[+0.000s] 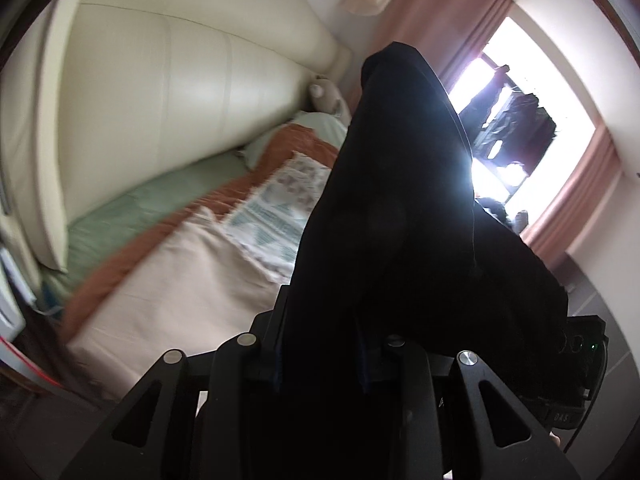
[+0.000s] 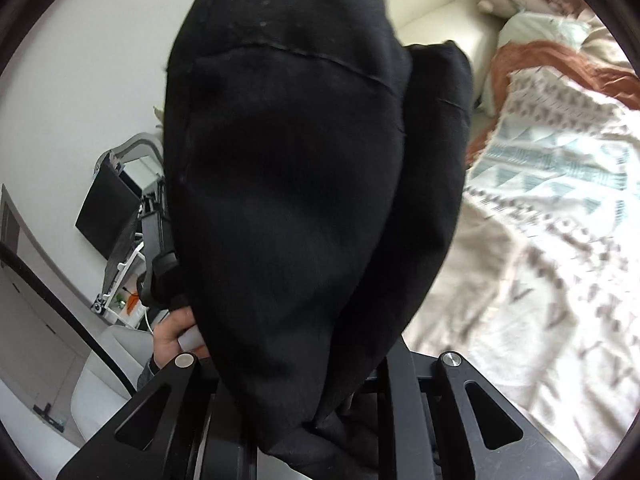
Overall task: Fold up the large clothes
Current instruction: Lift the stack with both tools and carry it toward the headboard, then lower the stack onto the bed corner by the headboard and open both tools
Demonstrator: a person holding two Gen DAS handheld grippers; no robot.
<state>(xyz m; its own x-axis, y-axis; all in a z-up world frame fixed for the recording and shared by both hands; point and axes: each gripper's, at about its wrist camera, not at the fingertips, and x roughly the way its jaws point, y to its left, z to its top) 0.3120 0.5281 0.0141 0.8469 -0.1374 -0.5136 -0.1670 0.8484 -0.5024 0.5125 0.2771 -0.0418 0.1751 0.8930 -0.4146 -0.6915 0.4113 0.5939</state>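
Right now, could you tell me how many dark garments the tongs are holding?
1 as far as I can see: a black garment held up over the bed; its folds could hide another.

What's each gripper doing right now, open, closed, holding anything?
Left gripper: closed on the black fabric garment.
Right gripper: closed on the same black garment, which drapes up over its view.

Black garment [image 2: 304, 184], apparently between fingers [image 2: 404, 392]
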